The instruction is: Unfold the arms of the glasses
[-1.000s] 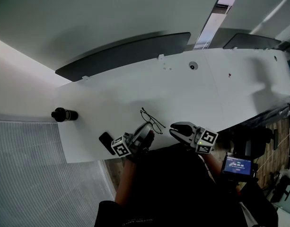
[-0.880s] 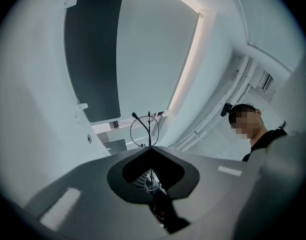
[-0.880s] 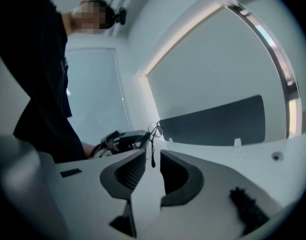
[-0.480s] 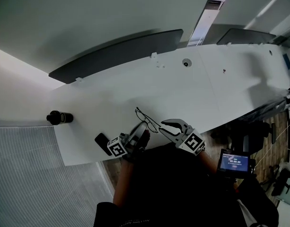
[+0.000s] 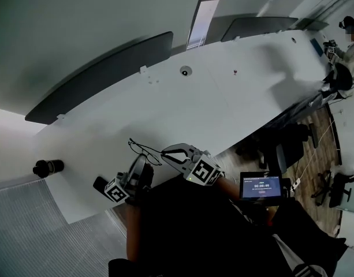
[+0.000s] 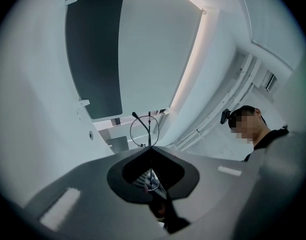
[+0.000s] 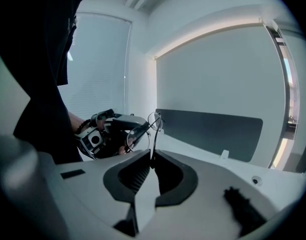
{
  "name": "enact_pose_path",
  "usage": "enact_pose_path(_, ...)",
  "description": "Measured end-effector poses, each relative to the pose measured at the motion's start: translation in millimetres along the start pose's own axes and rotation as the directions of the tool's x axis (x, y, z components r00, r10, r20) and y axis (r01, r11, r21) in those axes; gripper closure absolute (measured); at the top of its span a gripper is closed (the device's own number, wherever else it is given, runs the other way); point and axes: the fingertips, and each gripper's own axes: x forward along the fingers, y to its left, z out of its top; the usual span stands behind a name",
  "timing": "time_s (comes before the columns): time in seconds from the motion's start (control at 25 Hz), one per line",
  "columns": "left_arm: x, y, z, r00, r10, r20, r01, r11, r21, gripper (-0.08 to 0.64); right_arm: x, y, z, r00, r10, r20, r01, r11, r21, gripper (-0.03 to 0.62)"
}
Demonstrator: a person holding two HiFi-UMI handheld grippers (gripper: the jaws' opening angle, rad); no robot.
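Observation:
The thin black wire-rimmed glasses (image 5: 143, 149) hang just above the near edge of the white table (image 5: 223, 97), between my two grippers. My left gripper (image 5: 143, 161) is shut on the frame; in the left gripper view a round lens (image 6: 144, 130) and a thin wire rise from its closed tips (image 6: 150, 149). My right gripper (image 5: 167, 153) comes in from the right. Its jaws are closing, and in the right gripper view one thin arm of the glasses (image 7: 153, 134) runs down between its tips (image 7: 152, 158), pinched there. The left gripper (image 7: 110, 128) shows beyond it.
A black cylinder (image 5: 47, 167) lies at the table's left end and a flat black object (image 5: 100, 183) sits by the near edge. Dark divider panels (image 5: 101, 77) line the far side. A small screen (image 5: 260, 186) is at my right hip. A person (image 5: 349, 42) sits far right.
The right gripper has rolled, moved left to the glasses and narrowed from wide open onto one arm. The left gripper has kept its hold. The head view has swung.

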Motion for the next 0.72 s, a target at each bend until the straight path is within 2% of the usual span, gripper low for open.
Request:
enact_pose_path(0.52, 3, 12, -6, 0.999, 0.017, -0.033, -0.017, 1.000, -0.018, 0.548, -6, -20, -6, 0.999, -0.044, -0.012, 0.044, 0.999, 0.020, 0.563)
enact_pose_path(0.72, 6, 5, -8, 0.999, 0.002, -0.049, -0.004, 0.999, -0.048, 0.548, -10, -27, -5, 0.998, -0.059, -0.023, 0.060, 0.998, 0.024, 0.563)
